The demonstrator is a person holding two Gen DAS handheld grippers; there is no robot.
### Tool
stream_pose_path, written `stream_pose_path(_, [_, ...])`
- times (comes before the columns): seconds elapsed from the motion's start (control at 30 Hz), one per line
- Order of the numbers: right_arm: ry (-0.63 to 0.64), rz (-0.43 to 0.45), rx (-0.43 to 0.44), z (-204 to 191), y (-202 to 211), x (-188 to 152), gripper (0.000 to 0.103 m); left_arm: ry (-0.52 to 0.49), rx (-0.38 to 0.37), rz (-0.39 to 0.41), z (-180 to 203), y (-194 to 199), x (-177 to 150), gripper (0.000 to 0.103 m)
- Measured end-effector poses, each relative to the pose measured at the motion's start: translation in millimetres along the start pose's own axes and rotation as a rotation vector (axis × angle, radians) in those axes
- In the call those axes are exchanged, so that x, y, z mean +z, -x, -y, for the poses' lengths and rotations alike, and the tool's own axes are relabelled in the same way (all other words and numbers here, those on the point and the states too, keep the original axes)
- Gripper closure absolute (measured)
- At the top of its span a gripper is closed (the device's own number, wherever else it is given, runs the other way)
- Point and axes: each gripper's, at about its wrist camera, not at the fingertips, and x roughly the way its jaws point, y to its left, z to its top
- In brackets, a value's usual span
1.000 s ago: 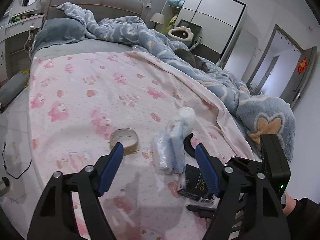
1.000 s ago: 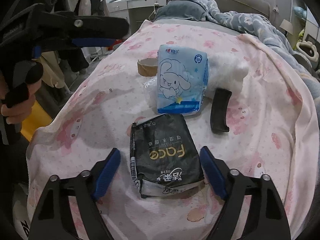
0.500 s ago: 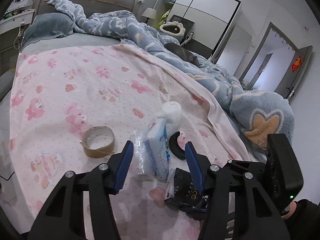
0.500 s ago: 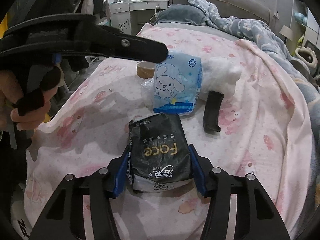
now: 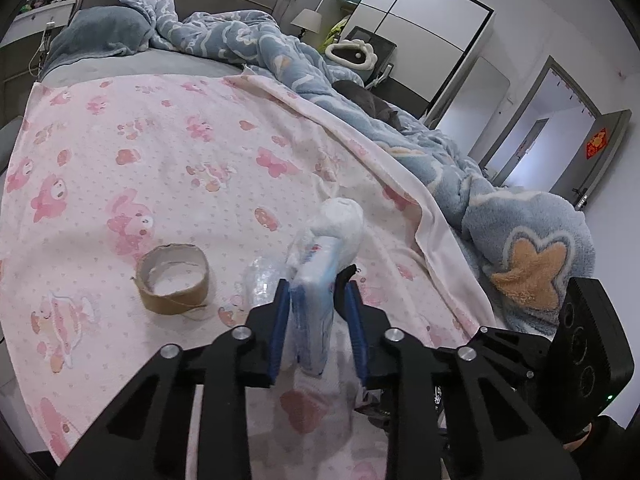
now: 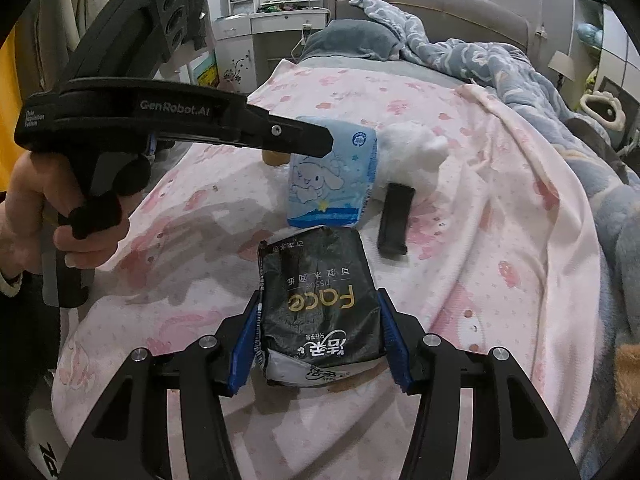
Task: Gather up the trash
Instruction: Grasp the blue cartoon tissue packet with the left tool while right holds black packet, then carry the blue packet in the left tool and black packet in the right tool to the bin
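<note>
On the pink printed blanket lies a blue cartoon tissue pack, standing on edge between the jaws of my left gripper. The jaws are closing; the left pad touches the pack, while a thin gap shows at the right pad. My right gripper is shut on a crumpled black tissue pack, with both pads pressed into its sides. A white tissue wad sits just behind the blue pack. Beside it are a cardboard tape core, a clear plastic wrapper and a black curved piece.
A rumpled blue quilt covers the bed's right side and a grey pillow lies at its head. A white dresser stands to the left of the bed. A person's hand grips the left tool's handle. A door is at the far right.
My left gripper moved forward and down over the blue pack and its jaws narrowed around it. The right jaws came in from wide apart and clamped the black pack.
</note>
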Motion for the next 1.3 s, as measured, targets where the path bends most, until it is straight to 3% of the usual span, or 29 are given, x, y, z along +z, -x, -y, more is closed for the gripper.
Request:
stream_pose_path(0.27, [-0.07,0.015,-0.018,17.5,7.1,-2.9,0.047,-0.06,0.003,-0.026,13.4,-10.8,-4.7,0.089])
stream_pose_path(0.77, [-0.192,0.029,-0.099,38.5,18.5,4.6,0.047,-0.105,-0.018,0.01,23.3,17.0,-5.6,0.091])
stream_pose_path(1.3, [-0.24,0.056,-0.089,21.9,11.2,43.3,0.047,-0.132,0.033,0.028,2.3,64.8,-8.3,0.091])
